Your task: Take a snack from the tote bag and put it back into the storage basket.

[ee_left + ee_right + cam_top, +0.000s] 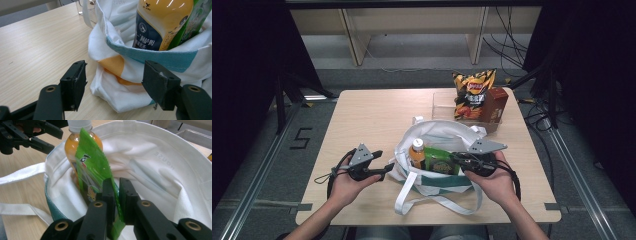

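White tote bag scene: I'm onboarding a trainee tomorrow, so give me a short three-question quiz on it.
1. True or false: the right gripper has its jaws closed on the green snack packet.
2. What stands beside that packet in the white cloth tote bag?
3. The left gripper is: A open beside the bag, B shut on a strap.

Key: 1 true. 2 the orange drink bottle with a white cap. 3 A.

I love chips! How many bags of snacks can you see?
2. A green snack bag stands in the white tote bag, pinched by the right gripper. An orange chip bag stands at the table's far edge. The tote may hide more.
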